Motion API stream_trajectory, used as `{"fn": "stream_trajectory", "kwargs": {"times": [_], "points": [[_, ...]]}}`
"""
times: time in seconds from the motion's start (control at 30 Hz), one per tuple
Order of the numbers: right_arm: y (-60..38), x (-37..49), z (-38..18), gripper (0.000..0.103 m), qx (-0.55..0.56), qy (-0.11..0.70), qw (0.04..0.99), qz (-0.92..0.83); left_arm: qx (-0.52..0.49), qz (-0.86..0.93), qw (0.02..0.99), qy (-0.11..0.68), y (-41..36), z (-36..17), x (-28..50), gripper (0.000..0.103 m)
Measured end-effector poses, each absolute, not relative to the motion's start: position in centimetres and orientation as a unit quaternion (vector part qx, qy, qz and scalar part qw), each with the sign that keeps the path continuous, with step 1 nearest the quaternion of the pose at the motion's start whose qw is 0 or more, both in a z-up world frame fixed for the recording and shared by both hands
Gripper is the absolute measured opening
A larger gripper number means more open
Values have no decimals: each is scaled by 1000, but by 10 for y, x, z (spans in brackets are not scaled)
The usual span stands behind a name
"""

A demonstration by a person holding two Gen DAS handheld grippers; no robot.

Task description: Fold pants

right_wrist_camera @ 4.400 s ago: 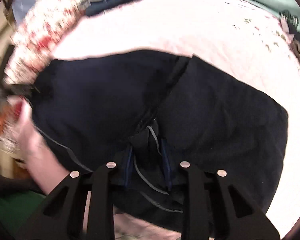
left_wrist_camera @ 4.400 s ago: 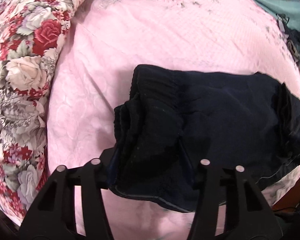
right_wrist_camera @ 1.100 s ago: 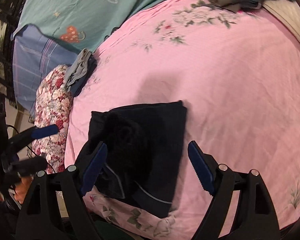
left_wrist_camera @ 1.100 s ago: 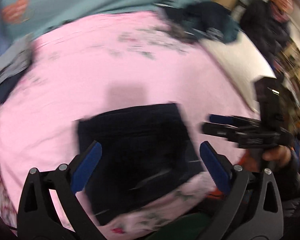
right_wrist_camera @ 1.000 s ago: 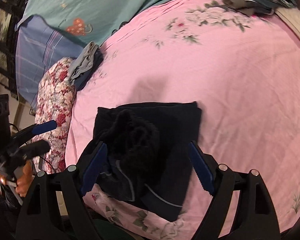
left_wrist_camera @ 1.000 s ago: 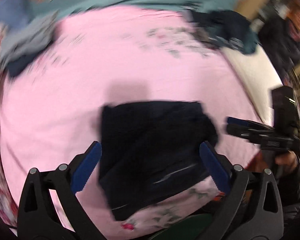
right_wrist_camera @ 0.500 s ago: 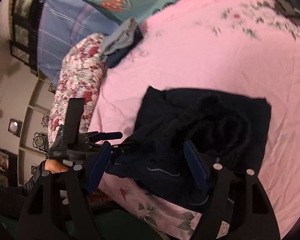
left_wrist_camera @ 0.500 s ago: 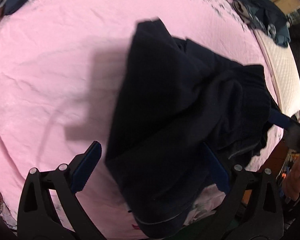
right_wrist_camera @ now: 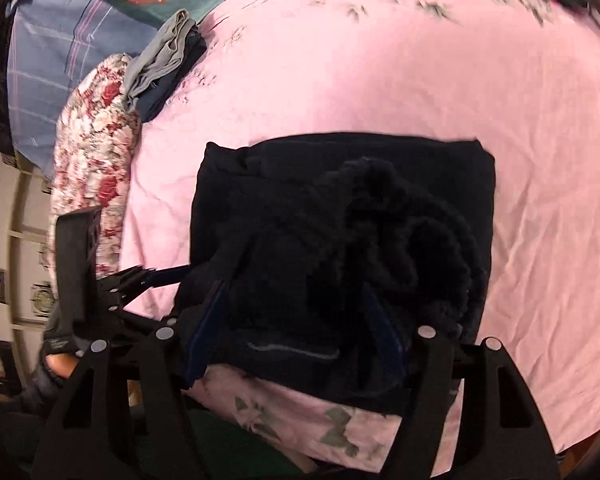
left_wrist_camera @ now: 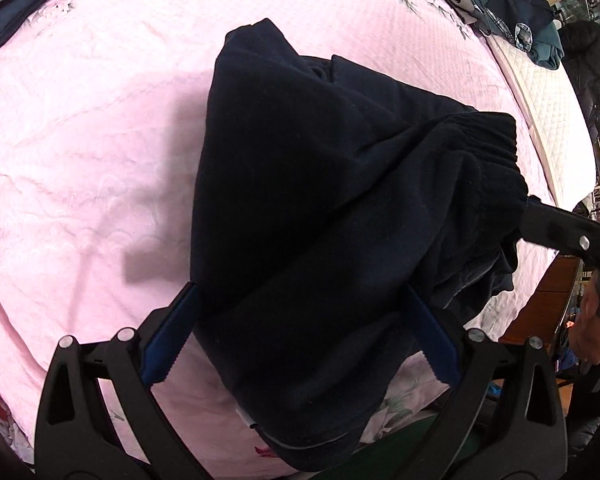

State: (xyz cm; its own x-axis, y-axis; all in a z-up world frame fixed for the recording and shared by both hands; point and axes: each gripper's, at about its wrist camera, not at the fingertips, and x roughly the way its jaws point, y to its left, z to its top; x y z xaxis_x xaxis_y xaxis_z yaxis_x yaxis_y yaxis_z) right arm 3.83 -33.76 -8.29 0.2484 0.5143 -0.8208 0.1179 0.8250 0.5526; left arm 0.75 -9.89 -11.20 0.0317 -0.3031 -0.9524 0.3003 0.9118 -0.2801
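Both tongs, left [left_wrist_camera: 300, 344] and right [right_wrist_camera: 292, 336], gape wide around the pants [left_wrist_camera: 320, 208], a soft, floppy, thick bundle at the bed's [left_wrist_camera: 80, 140] near edge, best pinched through its bunched folds.

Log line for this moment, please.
stage: folded pants on pink bedspread | left hand-held gripper: open, straddling near edge | right hand-held gripper: open, at waistband side | lift: none

No legible text or labels anywhere.
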Motion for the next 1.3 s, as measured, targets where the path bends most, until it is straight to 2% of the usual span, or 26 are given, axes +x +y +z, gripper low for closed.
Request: {"fn": "stream_trajectory", "kwargs": {"times": [0.1,0.17,0.23,0.3,0.4,0.5,0.57,0.63,0.7,0.73,0.8,0.9,0.93,1.0,1.13,1.17,1.2,1.23,1.3], "points": [[-337,44,-97,69,280,595,741,137,2,-209,719,663,-102,-112,8,100],[-327,52,-102,63,275,594,745,127,1,-206,718,665,-102,-111,8,100],[-316,59,-109,21,261,596,749,123,0,-210,714,668,-102,-110,10,100],[-316,60,-107,17,264,593,750,129,-16,-220,717,661,-95,-94,13,100],[-339,38,-57,16,284,541,773,168,-54,-242,747,617,-80,-53,13,100],[-368,16,-27,17,271,528,784,181,-34,-240,761,602,-85,-50,15,101],[-378,10,-44,20,249,558,775,161,0,-234,745,625,-101,-76,14,101],[-380,12,-85,35,232,605,752,118,61,-224,711,664,-126,-125,11,101],[-386,12,-113,39,269,609,738,114,50,-215,712,666,-130,-142,10,101],[-389,13,-111,48,288,601,735,123,30,-209,704,678,-128,-143,13,101],[-403,11,-98,51,335,587,724,137,11,-206,693,691,-124,-143,17,101],[-420,4,-79,55,308,573,750,118,25,-206,703,680,-121,-137,15,101],[-425,3,-74,67,297,565,763,103,29,-204,705,679,-121,-135,15,101],[-430,7,-68,77,263,548,792,62,30,-199,706,680,-119,-133,15,101],[-419,31,-93,76,243,557,792,63,28,-190,720,668,-113,-122,26,101],[-409,37,-100,70,232,565,789,72,27,-187,722,665,-112,-120,29,101],[-398,43,-105,54,207,568,793,77,26,-182,725,663,-110,-117,33,101],[-394,46,-104,33,195,569,795,76,23,-178,729,661,-108,-114,35,101],[-398,47,-87,25,207,546,807,83,8,-171,741,649,-101,-106,41,101]]}}
